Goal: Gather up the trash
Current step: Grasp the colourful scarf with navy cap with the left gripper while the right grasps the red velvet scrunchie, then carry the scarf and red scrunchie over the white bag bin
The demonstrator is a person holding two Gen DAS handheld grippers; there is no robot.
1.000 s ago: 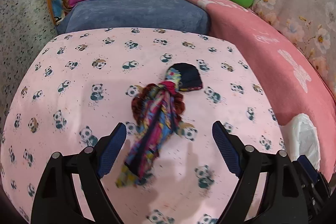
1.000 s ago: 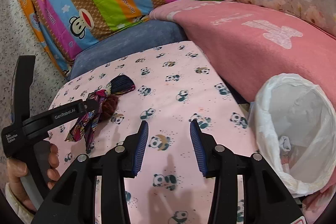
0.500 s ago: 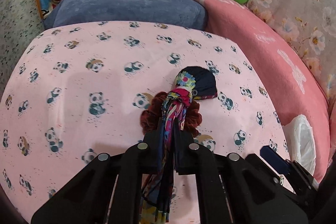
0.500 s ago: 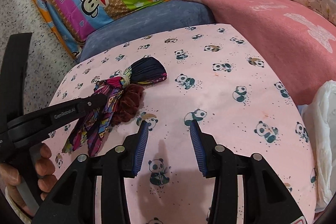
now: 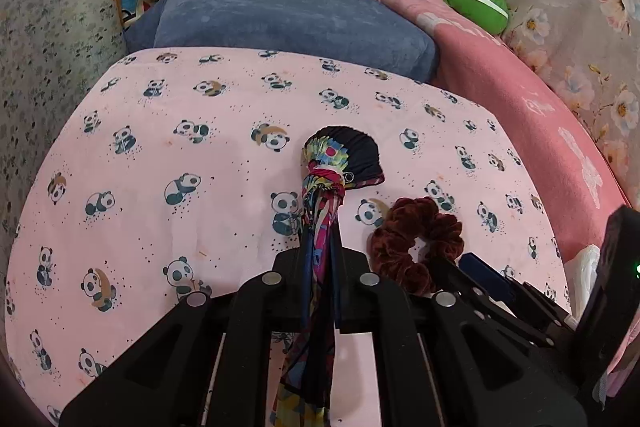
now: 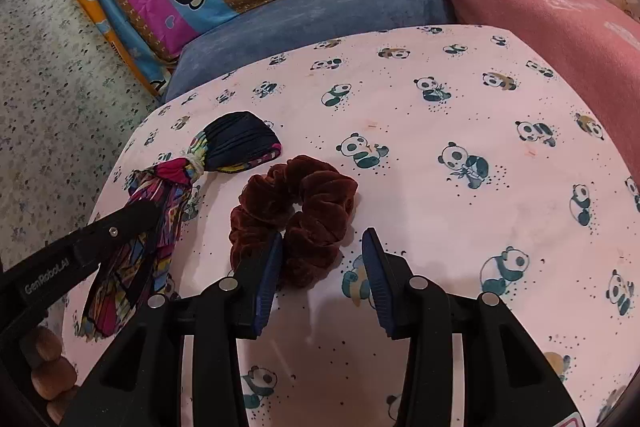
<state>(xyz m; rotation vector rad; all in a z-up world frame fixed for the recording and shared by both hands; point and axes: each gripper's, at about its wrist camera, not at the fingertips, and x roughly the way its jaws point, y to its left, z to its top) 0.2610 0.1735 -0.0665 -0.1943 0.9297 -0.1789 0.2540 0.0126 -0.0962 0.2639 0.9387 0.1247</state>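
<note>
Our left gripper point(image 5: 320, 259) is clamped on the patterned cloth strip point(image 5: 322, 211); the maroon scrunchie point(image 6: 296, 211) lies beside it, partly between our right gripper's point(image 6: 320, 255) open jaws.

Scrunchie point(image 6: 296, 211) on panda sheet point(image 6: 440, 187), just right of knotted cloth bundle point(image 6: 224, 151), cushion point(image 6: 312, 15) behind

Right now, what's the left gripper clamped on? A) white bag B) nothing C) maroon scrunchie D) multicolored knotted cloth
D: the left gripper is shut on the multicolored knotted cloth, whose strands run between its fingers, while the maroon scrunchie lies loose on the panda-print sheet.
</note>
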